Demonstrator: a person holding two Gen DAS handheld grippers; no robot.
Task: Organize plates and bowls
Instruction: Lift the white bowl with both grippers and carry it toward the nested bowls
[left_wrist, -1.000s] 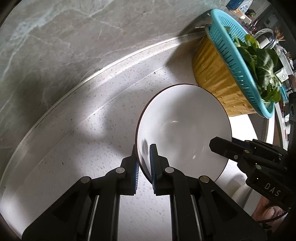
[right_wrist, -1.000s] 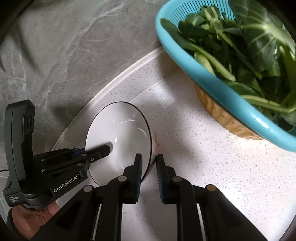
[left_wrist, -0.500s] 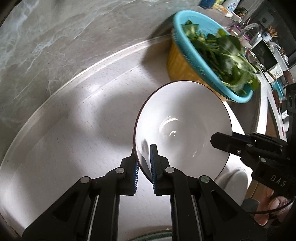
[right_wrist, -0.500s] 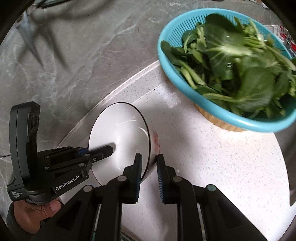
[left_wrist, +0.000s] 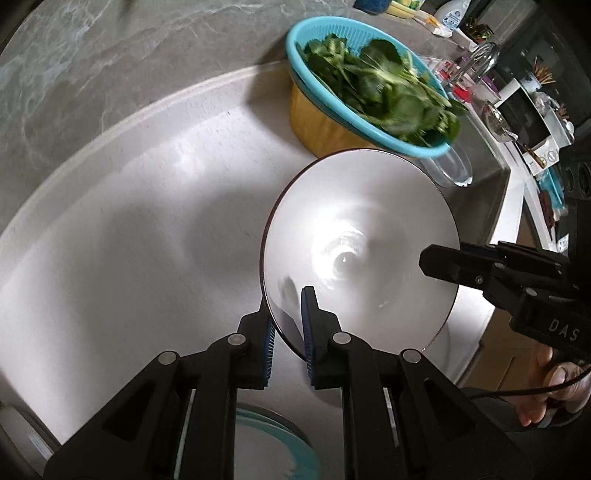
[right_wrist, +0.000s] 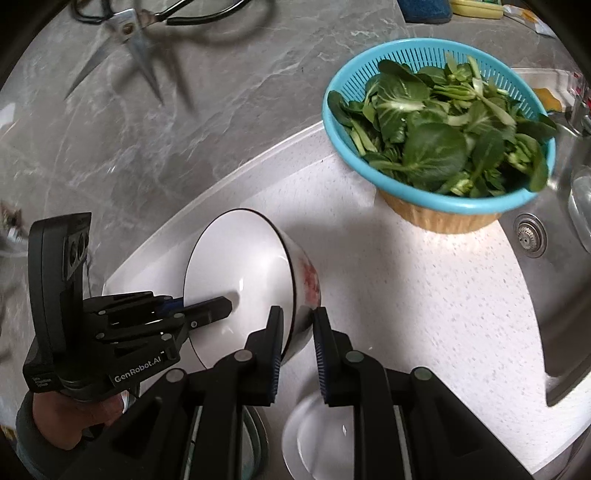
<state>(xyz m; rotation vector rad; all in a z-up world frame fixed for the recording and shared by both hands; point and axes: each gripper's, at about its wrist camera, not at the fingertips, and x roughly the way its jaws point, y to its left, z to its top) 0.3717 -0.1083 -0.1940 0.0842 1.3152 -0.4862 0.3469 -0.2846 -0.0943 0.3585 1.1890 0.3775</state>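
- White bowl (left_wrist: 362, 254) is held tilted above the speckled counter (left_wrist: 129, 258), gripped on opposite sides of its rim by both claws.
- Left gripper (left_wrist: 286, 325): jaws clamped on the near rim, one pad inside the bowl, one outside.
- Right gripper (right_wrist: 297, 332): jaws clamped on the bowl's wall, one pad inside, one against the outside by the red pattern.
- A hand (right_wrist: 74, 413) is seen under the left gripper body in the right wrist view.
- Blue colander (right_wrist: 439, 122) of green leaves is set on a yellow basin (right_wrist: 439, 218), well ahead of the right claw.
- A second white dish (right_wrist: 314, 439) lies on the counter directly below the right claw.
- Scissors (right_wrist: 140, 33) are seen far ahead on the grey marble wall.
- Sink drain (right_wrist: 528, 229) is seen to the right of the right claw.
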